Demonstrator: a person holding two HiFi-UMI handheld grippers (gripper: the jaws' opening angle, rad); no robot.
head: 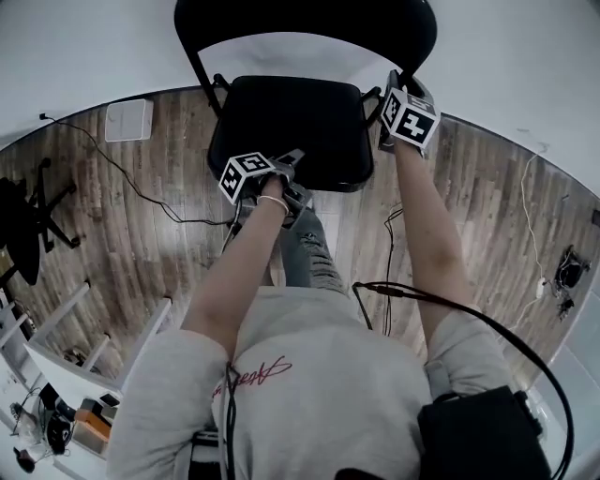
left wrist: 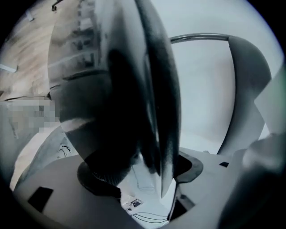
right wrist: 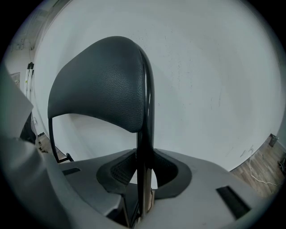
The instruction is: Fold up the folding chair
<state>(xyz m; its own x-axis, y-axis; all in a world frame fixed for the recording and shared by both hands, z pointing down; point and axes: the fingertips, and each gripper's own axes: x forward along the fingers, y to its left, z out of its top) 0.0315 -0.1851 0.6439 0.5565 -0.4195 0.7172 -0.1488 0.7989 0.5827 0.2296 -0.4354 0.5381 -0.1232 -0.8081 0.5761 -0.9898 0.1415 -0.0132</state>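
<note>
A black folding chair stands in front of me by the white wall, with its padded seat (head: 291, 127) and curved backrest (head: 300, 23) in the head view. My left gripper (head: 292, 178) is at the seat's front edge. In the left gripper view the dark, blurred seat (left wrist: 120, 103) fills the space between the jaws of the left gripper (left wrist: 143, 172), and both pads appear to touch it. My right gripper (head: 394, 94) is at the chair's right side. In the right gripper view its jaws (right wrist: 144, 174) are shut on the thin black frame tube (right wrist: 145, 134) that runs up along the backrest (right wrist: 103, 85).
Wooden floor surrounds the chair. A white box (head: 128, 120) lies at the back left with a cable (head: 141, 187) trailing from it. A dark stand (head: 23, 225) is at the far left and shelving (head: 56, 328) at the lower left. More cables (head: 534, 216) lie at the right.
</note>
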